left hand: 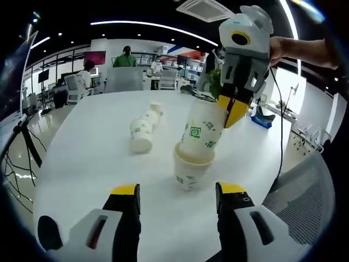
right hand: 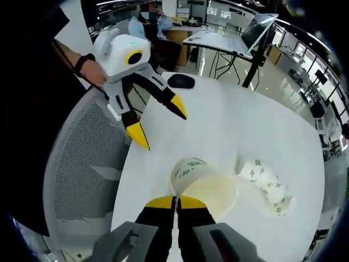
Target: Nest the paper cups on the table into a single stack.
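A paper cup with green marks [left hand: 199,132] hangs tilted over the white table [left hand: 92,142], its base dipping into an upright cup [left hand: 190,173] that stands there. My right gripper [left hand: 232,111] is shut on the tilted cup's upper rim. Two or three nested cups [left hand: 144,129] lie on their side further back and to the left. My left gripper [left hand: 178,190] stands open just in front of the upright cup, holding nothing. In the right gripper view my right gripper [right hand: 175,203] pinches the cup [right hand: 188,170] wall, the lying cups [right hand: 265,183] rest to the right, and the left gripper [right hand: 162,128] hovers open.
A grey mesh chair [left hand: 305,199] [right hand: 87,158] stands at the table's edge by the grippers. A black oval object [right hand: 181,81] lies on the far part of the table [right hand: 256,125]. A tripod [left hand: 22,144] stands off the left side. People sit at desks behind.
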{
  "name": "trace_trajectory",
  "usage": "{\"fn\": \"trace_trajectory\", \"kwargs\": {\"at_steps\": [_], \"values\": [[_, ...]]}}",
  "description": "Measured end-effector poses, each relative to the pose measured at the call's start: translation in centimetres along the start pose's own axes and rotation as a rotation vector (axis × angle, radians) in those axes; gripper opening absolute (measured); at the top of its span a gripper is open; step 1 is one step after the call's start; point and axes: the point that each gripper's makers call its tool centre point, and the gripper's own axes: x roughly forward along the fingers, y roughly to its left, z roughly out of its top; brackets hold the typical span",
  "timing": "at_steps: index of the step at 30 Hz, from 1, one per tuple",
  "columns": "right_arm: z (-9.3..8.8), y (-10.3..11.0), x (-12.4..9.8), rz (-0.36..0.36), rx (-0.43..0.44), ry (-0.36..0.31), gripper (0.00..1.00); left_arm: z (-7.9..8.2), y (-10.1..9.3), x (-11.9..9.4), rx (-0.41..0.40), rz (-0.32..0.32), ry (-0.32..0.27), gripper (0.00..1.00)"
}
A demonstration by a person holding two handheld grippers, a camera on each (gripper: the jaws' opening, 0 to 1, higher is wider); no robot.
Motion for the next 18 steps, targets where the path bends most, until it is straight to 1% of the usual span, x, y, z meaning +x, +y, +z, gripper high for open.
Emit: {"fn": "trace_trajectory", "kwargs": {"at_steps": [10, 14, 18], "values": [[0.2, 0.0, 0.4, 0.015, -0.051, 0.073, 0.0, 0.1, 0.0, -0.1, -0.003, 0.003, -0.008, 0.54], [-0.4, -0.3, 1.0, 0.017, -0.076, 0.114, 0.0, 0.2, 0.1, -0.1, -0.008, 0.008, -0.011, 0.54], [-0.4, -0.2, 1.4, 0.025, -0.093, 0.14, 0.0, 0.3, 0.1, -0.2, -0.01, 0.009, -0.014, 0.54]]}}
